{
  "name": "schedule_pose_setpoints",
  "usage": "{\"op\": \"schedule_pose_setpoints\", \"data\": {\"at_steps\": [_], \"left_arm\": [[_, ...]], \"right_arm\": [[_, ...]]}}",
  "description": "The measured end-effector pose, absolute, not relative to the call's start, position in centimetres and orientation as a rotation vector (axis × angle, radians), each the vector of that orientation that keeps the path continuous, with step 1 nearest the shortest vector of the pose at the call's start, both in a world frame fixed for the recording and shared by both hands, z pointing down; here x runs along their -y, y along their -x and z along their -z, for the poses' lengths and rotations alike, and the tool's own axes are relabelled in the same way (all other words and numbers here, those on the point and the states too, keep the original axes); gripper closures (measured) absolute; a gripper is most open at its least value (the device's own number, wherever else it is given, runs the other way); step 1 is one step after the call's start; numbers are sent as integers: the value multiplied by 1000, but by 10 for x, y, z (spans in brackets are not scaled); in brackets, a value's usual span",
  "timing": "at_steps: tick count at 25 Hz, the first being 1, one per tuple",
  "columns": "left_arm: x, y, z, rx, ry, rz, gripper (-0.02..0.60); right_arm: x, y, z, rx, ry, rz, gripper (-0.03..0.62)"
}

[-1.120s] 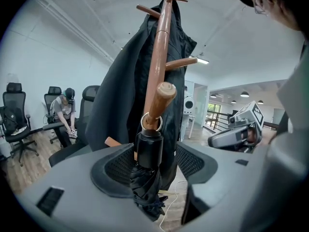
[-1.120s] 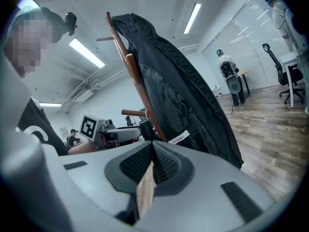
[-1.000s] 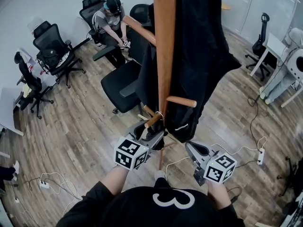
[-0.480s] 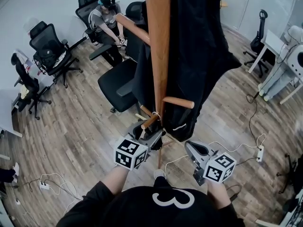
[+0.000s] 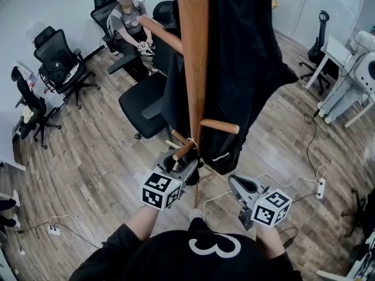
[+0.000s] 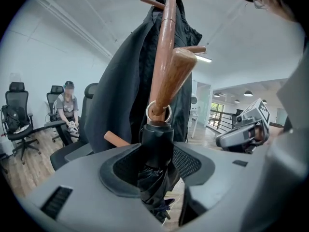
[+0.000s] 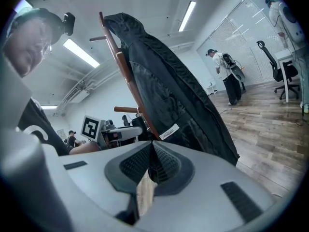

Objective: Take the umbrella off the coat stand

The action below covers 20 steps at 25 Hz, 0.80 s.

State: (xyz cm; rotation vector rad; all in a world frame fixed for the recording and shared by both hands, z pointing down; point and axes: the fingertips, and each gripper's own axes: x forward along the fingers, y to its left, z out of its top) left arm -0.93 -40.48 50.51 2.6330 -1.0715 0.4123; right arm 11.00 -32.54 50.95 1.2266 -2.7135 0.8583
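Gripping step at the coat stand [image 5: 193, 57]. Left gripper [image 5: 179, 164] clamped round the thick upper end of the folded black umbrella [image 6: 157, 139], jaws just drawn in from wide to snug against both its sides. Umbrella not yet off: hung by a pale loop [image 6: 158, 111] from a low peg [image 6: 169, 81] on the near left of the pole, canopy dangling straight down between the jaws. Right gripper [image 5: 235, 183] idle to the right, well clear of the stand, jaws pressed together on nothing.

Next, by the look of it: lift along the peg's upward slant, toward the near side, and slip the loop over the rounded tip. Straight downward tug likely to snag the loop and rock the stand.

Just behind the umbrella, a long black coat [image 5: 246, 57] draped from the upper pegs, hem close enough to catch. Farther left, a black office chair [image 5: 146, 101] and a seated person [image 5: 130, 25]; far right, a power strip [image 5: 321, 189] and cables on the wood floor.
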Motion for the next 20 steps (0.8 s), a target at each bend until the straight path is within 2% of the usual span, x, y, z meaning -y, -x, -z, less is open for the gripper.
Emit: {"op": "schedule_pose_setpoints", "data": {"at_steps": [20], "left_arm": [[405,8,-502,1085,-2605,-406,377]], "right_arm": [[326,-114,-511,2719,-1221,-893,566]]}}
